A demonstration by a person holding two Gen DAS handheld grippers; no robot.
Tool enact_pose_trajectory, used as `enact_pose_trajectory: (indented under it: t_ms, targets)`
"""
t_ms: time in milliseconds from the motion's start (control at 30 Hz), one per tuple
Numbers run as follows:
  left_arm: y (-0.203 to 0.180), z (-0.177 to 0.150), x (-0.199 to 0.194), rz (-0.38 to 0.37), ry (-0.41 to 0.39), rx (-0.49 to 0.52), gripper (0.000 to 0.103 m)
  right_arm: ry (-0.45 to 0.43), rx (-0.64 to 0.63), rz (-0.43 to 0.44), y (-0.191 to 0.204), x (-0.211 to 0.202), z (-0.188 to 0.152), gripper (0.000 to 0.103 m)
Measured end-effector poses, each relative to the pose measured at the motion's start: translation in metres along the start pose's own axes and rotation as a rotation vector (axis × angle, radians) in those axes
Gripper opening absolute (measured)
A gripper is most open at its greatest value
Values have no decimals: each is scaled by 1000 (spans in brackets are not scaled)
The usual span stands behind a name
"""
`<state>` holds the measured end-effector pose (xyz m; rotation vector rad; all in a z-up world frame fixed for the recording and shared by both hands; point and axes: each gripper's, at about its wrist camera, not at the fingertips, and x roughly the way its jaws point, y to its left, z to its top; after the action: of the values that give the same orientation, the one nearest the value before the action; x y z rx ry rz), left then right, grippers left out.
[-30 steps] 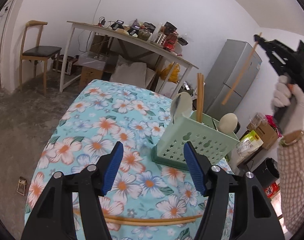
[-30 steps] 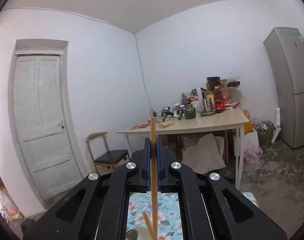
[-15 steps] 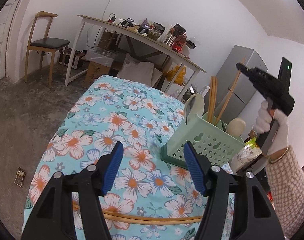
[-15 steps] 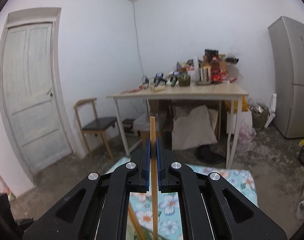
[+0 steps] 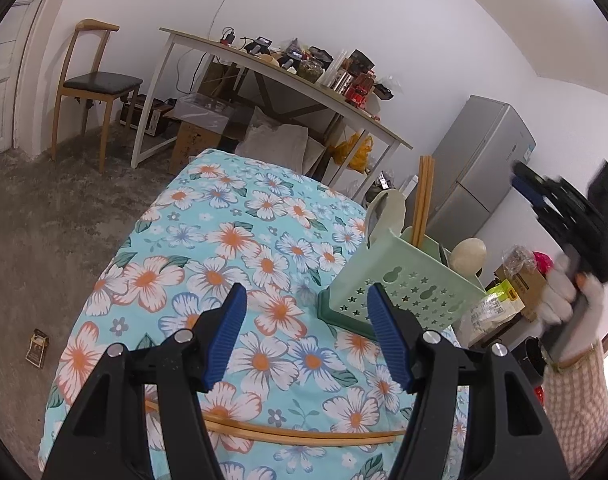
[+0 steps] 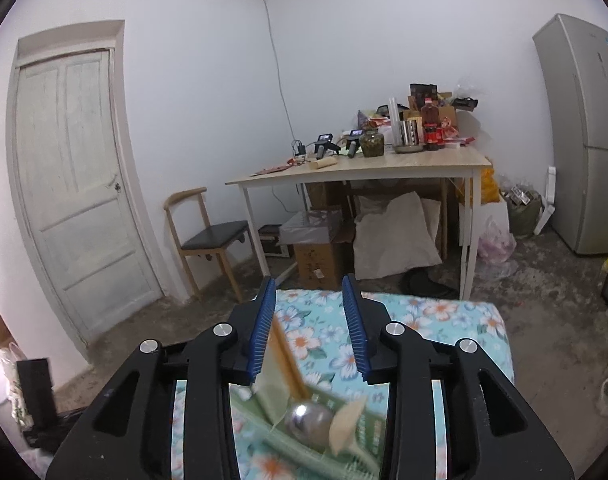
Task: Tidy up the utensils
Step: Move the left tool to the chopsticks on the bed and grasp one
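Left wrist view
Left gripper [image 5: 306,334]: low centre of the frame, blue pads spread wide with nothing between them, above the floral tablecloth [image 5: 231,240].
Utensil holder [image 5: 404,292]: pale green perforated caddy, right of centre, just beyond the right-hand pad; it looks tilted.
Upright chopsticks [image 5: 423,200]: standing in the holder's far compartment.
Spoons [image 5: 386,210]: a pale one at the holder's left corner, a rounded one at its right.
Loose chopsticks [image 5: 299,434]: a pair lying flat across the bottom of the frame, under the gripper.
Right gripper [image 5: 522,184]: right edge, held by a white-gloved hand [image 5: 566,294], beside and above the holder.

Right wrist view
Right gripper [image 6: 308,322]: jaws opening, pads apart and pressing on nothing.
Holder [image 6: 304,412]: blurred, at the bottom between the fingers, chopsticks and a metal spoon bowl [image 6: 308,420] inside.
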<state>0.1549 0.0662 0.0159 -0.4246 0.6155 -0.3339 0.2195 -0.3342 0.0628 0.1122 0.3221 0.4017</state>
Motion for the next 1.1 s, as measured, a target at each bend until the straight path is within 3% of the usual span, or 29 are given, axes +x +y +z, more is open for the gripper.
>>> enact_pose_trajectory:
  t_ms: [233, 400, 633, 867, 1100]
  targets:
    - [-1, -6, -8, 5, 15, 7, 61, 95, 44, 64, 7, -36, -51, 35]
    - [-3, -20, -13, -5, 44, 5, 61, 236, 157, 92, 9, -31, -115, 35]
    - [-2, -46, -15, 24, 117, -9, 61, 365, 256, 45, 20, -21, -182, 39]
    - [15, -78, -12, 57, 203, -117, 60, 451, 312, 68, 23, -15, -213, 40]
    - [30, -98, 0, -8, 272, -253, 56, 476, 351, 84, 15, -12, -224, 40]
